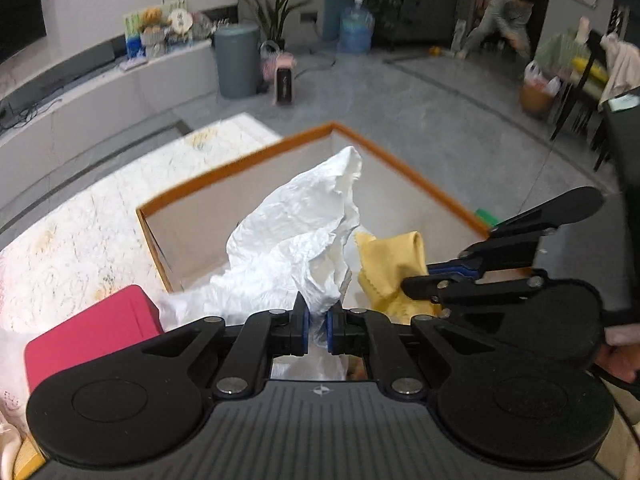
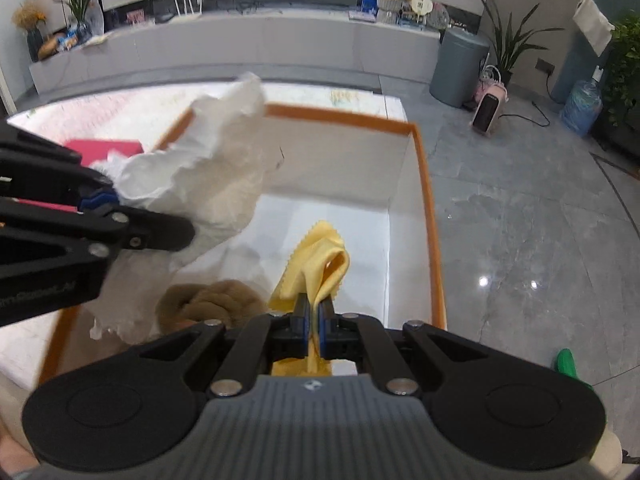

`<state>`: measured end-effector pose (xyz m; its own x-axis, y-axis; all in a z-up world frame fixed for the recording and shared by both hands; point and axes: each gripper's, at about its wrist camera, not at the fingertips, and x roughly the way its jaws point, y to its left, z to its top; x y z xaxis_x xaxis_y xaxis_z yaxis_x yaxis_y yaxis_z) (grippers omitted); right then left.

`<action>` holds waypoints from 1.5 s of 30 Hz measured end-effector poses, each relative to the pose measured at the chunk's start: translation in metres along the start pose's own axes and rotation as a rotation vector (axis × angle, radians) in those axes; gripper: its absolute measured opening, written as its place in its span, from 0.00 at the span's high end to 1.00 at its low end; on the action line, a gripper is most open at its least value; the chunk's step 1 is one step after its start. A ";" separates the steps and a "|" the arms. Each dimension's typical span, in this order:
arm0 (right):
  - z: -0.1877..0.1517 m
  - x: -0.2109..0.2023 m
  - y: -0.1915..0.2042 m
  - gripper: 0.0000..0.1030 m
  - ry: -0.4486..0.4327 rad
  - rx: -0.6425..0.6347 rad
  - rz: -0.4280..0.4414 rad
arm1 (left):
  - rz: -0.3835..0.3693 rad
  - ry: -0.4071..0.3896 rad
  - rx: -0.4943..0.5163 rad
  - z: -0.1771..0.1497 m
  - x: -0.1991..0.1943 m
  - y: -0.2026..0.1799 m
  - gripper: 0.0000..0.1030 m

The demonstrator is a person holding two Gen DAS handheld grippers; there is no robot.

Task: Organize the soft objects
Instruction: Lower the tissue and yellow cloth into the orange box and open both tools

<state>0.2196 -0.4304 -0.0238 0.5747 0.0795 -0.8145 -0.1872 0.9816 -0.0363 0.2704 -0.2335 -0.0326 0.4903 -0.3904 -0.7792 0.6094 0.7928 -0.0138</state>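
Note:
My left gripper (image 1: pixel 317 330) is shut on a crumpled white plastic bag (image 1: pixel 296 232) and holds it up over the orange-rimmed box (image 1: pixel 240 164). My right gripper (image 2: pixel 315 328) is shut on a folded yellow cloth (image 2: pixel 320 264) and holds it above the same box (image 2: pixel 428 200). The right gripper with the yellow cloth (image 1: pixel 394 270) shows in the left wrist view, close to the right of the bag. The left gripper with the bag (image 2: pixel 208 176) shows at the left in the right wrist view. A brown knotted soft thing (image 2: pixel 212 304) lies in the box below.
A pink block (image 1: pixel 92 332) lies left of the box on a pale patterned mat (image 1: pixel 80 232). A grey bin (image 2: pixel 458 66), a small pink heater (image 2: pixel 490 112) and a water jug (image 2: pixel 582 106) stand on the grey floor beyond. A green object (image 2: pixel 566 362) lies at the right.

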 end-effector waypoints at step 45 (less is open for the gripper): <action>-0.012 -0.079 0.071 0.34 -0.192 -0.117 -0.044 | 0.194 -0.317 -0.131 -0.081 -0.124 0.023 0.43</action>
<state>0.1511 -0.3687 0.0306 0.7235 0.0802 -0.6857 -0.2438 0.9589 -0.1451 0.1731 -0.1283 0.0127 0.7689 -0.3364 -0.5437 0.4120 0.9110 0.0190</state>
